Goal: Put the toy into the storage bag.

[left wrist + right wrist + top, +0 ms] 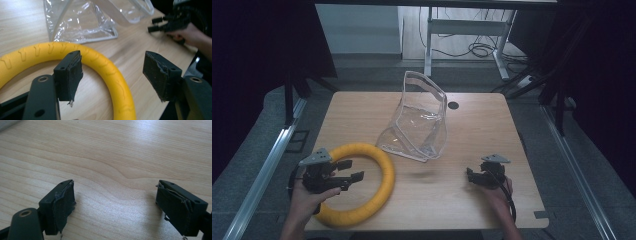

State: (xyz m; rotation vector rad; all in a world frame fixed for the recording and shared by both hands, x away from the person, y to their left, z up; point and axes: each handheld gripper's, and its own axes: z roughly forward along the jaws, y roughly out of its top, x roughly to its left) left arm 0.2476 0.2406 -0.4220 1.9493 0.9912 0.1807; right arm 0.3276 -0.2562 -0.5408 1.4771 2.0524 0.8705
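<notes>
Left gripper (346,175) hovering over the left arc of the yellow ring (382,170), jaws standing wide apart, gripping nothing. Pointing right, across the ring's hole. In the left gripper view, ring (117,82) curving between and below the two pads (71,75), arc passing just behind the left-hand pad; contact with the ring not possible to tell. Chevron-like marks showing embossed along the ring's top surface.

Ring lying flat on the wooden table (492,125), at the front left, with its near edge reaching the table's front edge. Clear plastic bag (419,120) sitting just beyond the ring toward the table centre, mouth standing up and open, bottom corner lying just beside the ring's far right arc; touching or not, cannot tell. Same bag (85,22) appearing crumpled behind the ring in the left gripper view.

Right gripper (471,175) resting low at the front right of the table, well apart from ring and bag, held in the person's right hand (497,192). Jaws spread open, holding nothing; right gripper view showing bare wood grain between the two pads (62,205). Right gripper (156,24) also visible far off in the left gripper view, jaws parted.

Left hand (307,197) wrapping the left gripper's handle.
</notes>
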